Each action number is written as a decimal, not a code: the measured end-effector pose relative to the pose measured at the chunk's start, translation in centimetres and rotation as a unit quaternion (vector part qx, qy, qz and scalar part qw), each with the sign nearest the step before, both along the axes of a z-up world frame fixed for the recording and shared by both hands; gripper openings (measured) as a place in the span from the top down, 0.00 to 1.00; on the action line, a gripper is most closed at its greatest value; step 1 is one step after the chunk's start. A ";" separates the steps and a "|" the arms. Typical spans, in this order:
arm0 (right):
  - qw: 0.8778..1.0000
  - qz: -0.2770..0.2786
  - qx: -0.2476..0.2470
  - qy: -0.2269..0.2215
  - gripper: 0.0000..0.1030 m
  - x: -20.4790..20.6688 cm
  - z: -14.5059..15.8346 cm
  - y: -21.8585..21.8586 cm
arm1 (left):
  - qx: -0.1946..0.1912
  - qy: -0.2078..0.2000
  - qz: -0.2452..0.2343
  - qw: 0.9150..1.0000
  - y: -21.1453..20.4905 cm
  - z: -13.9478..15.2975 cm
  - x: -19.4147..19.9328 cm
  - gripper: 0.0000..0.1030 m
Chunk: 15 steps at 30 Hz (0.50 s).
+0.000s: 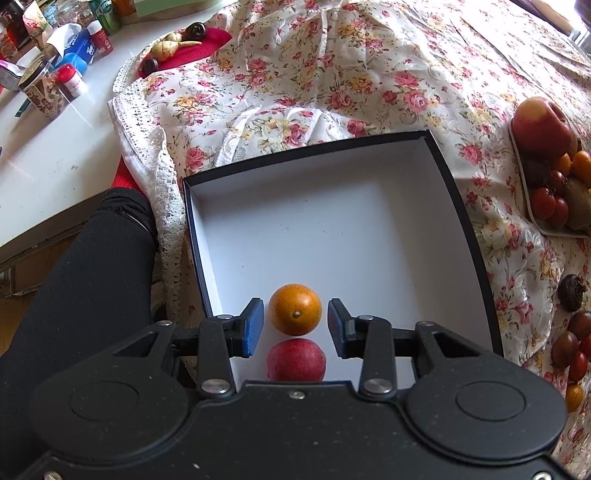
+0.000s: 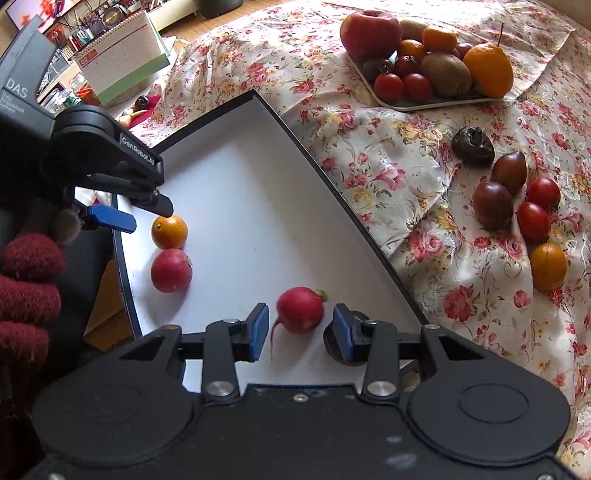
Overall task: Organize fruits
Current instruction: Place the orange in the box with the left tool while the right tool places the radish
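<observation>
A shallow white box with a dark rim point(image 1: 447, 177) lies on a floral cloth; its rim also shows in the right wrist view point(image 2: 314, 162). In it sit a small orange fruit point(image 1: 294, 309) and a red fruit point(image 1: 295, 360) at the near edge. My left gripper point(image 1: 295, 325) is open, its blue pads either side of the orange fruit point(image 2: 169, 232), not touching. My right gripper point(image 2: 300, 332) is open around a red radish point(image 2: 300, 309) on the box floor. A dark brown fruit point(image 2: 334, 345) lies half hidden behind its right finger.
A tray point(image 2: 406, 105) holds an apple point(image 2: 370, 32), kiwis, oranges and tomatoes; its edge shows in the left wrist view point(image 1: 532, 218). Loose tomatoes and dark fruits point(image 2: 517, 203) lie on the cloth to the right. Bottles and boxes point(image 1: 74, 55) crowd the white table at far left.
</observation>
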State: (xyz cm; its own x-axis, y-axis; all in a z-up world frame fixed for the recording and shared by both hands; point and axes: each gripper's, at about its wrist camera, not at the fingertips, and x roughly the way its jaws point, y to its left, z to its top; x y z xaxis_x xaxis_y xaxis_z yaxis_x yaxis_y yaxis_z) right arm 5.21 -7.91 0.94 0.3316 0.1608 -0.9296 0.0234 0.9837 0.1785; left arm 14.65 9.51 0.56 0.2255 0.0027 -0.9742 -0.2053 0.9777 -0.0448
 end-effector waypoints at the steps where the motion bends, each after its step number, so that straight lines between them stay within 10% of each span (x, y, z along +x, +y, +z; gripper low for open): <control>1: 1.000 -0.002 -0.002 0.005 0.60 0.0 0.0 0.0 | -0.001 0.001 -0.004 1.000 -0.1 0.0 -0.1 0.55; 15: 0.999 -0.046 0.000 0.012 0.60 0.3 0.7 -2.7 | 0.011 -0.009 -0.053 0.999 -2.2 0.3 -0.9 0.55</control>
